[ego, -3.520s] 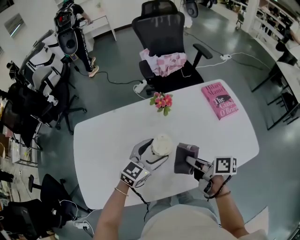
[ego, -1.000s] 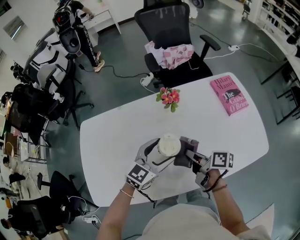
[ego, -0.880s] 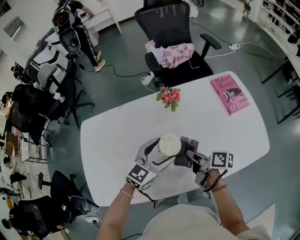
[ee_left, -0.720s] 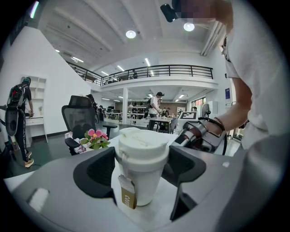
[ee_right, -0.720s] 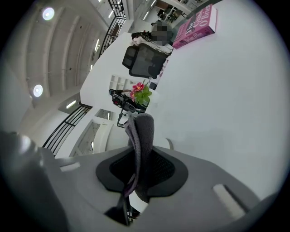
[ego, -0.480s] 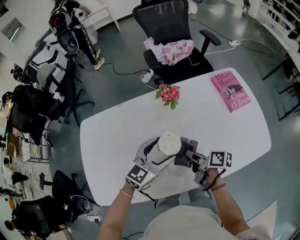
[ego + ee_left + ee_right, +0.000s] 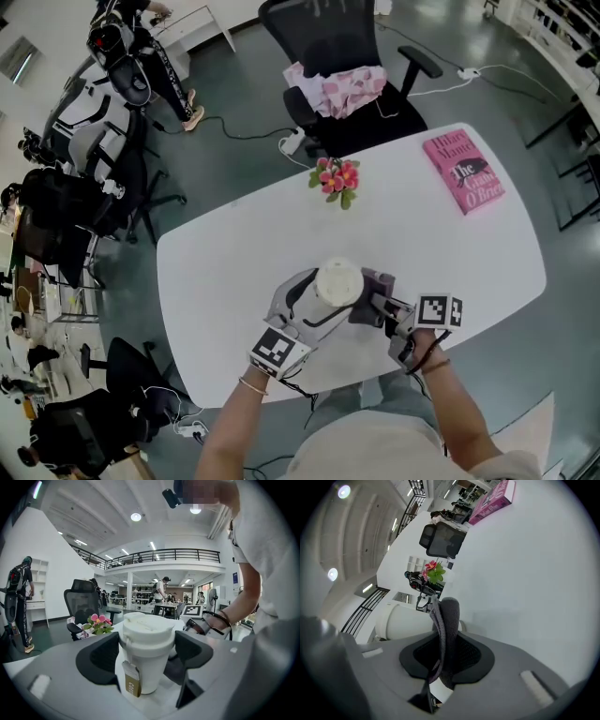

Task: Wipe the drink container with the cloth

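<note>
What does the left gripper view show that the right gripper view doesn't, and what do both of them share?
Only the left gripper view shows the tag hanging on the cup, which stands upright with the left gripper closed around it, and the person's forearm. Only the right gripper view shows the pink book and the right gripper shut on the grey cloth. Both show the cup, the flowers and the black chair.

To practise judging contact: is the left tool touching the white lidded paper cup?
Touching. The left gripper view shows the white lidded paper cup between the left tool's black pads, both pressed against its sides with no gap.
</note>
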A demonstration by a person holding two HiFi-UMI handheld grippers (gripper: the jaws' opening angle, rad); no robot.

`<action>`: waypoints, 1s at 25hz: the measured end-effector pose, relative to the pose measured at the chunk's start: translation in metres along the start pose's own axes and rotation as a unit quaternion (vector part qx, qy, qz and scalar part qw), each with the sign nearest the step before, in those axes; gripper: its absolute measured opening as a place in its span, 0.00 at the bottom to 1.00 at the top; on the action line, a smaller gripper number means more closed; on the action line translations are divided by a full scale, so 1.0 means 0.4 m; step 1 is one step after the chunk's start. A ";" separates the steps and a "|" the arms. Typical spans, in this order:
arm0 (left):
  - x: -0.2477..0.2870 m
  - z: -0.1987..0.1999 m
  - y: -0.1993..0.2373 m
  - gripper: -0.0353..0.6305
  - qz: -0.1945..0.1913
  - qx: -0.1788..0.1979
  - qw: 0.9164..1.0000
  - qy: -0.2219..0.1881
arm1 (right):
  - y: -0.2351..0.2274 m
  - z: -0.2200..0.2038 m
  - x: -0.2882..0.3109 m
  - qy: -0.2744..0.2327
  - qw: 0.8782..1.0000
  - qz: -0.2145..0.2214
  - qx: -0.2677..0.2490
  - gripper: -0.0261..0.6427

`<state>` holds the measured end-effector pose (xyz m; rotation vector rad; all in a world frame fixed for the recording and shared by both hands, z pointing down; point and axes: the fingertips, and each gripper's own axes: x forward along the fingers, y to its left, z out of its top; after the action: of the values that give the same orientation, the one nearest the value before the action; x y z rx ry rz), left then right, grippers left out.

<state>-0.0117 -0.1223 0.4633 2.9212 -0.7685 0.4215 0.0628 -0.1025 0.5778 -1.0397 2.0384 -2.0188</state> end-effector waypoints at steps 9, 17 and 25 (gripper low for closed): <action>0.005 -0.003 0.000 0.62 0.000 -0.012 1.000 -0.004 | -0.045 -0.006 0.021 0.006 1.000 -0.021 -0.004 0.14; 0.003 0.004 -0.002 0.62 -0.004 -0.004 1.000 -0.005 | -0.077 -0.009 0.033 0.008 0.999 -0.044 -0.020 0.14; 0.004 0.001 0.001 0.62 0.000 -0.020 1.000 -0.004 | -0.090 -0.008 0.034 0.017 0.998 -0.050 -0.029 0.14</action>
<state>-0.0104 -0.1233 0.4632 2.8881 -0.7690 0.3892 0.0647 -0.1030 0.6163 -1.1464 2.1151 -2.0496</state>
